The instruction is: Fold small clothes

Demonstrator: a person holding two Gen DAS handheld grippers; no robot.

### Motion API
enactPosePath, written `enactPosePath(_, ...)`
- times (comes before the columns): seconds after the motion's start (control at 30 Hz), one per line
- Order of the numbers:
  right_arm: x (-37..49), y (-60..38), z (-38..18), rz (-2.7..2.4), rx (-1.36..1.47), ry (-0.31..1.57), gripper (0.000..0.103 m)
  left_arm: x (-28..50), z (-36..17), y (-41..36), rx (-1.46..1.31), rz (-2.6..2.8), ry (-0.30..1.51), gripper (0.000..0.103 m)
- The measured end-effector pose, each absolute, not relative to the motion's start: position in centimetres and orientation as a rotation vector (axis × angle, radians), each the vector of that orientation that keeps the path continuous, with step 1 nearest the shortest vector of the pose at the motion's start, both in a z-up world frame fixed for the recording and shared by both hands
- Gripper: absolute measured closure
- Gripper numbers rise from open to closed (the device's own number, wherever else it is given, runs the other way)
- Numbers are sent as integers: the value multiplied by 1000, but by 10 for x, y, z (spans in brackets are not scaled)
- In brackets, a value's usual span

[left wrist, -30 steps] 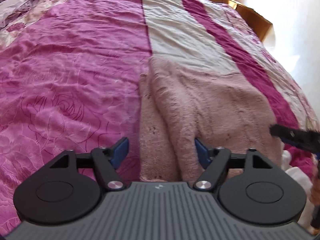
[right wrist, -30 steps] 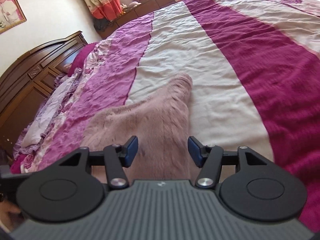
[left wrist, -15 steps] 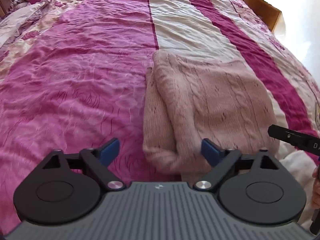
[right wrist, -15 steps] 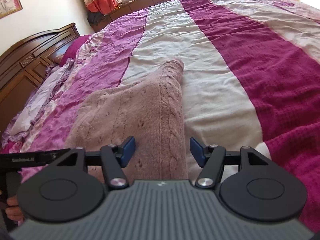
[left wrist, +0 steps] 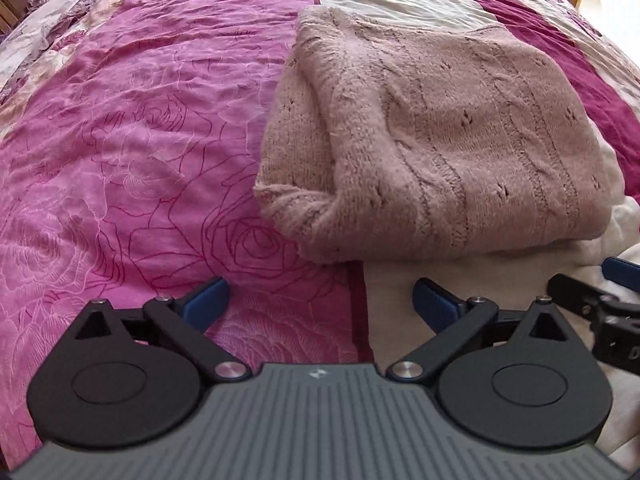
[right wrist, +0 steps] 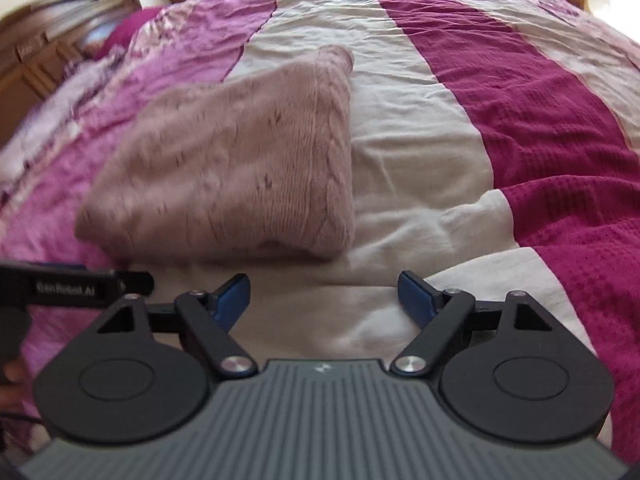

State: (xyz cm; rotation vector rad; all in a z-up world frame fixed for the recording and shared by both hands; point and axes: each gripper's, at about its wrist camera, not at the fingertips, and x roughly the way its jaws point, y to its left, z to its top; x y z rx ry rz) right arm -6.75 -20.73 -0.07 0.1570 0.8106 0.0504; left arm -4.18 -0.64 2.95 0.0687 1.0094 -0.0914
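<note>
**Hovering over a folded pink sweater, both tools empty**

Hanging just short of the sweater, the left gripper has its blue fingers spread wide with nothing between them. The right gripper is spread the same way and is just as empty. The sweater lies ahead of both, a thick, soft, folded bundle: ahead and slightly right of the left gripper, ahead and left of the right one.

Judging by the layers, the fold looks close to done, but the bundle is loose. On the side nearer the left gripper an under-layer sticks out past the top layer, so the edges do not line up. A nudge from a finger there could slide the top layer off or open the fold. A pinch that catches only the upper layer would pull the stack apart when lifted. The right wrist view is blurred, so fine detail on that side is unclear.

Underneath is a bedspread, striped in pink, cream and dark magenta and creased, giving a soft, yielding base. A dark wooden headboard stands far ahead to the left of the right gripper.
</note>
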Motion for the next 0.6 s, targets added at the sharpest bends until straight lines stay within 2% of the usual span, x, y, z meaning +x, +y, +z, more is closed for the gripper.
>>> enactPosePath(0.6, -66, -198, -13, 31, 93, 821, 16, -38, 24, -8, 81, -81, 1010, 0)
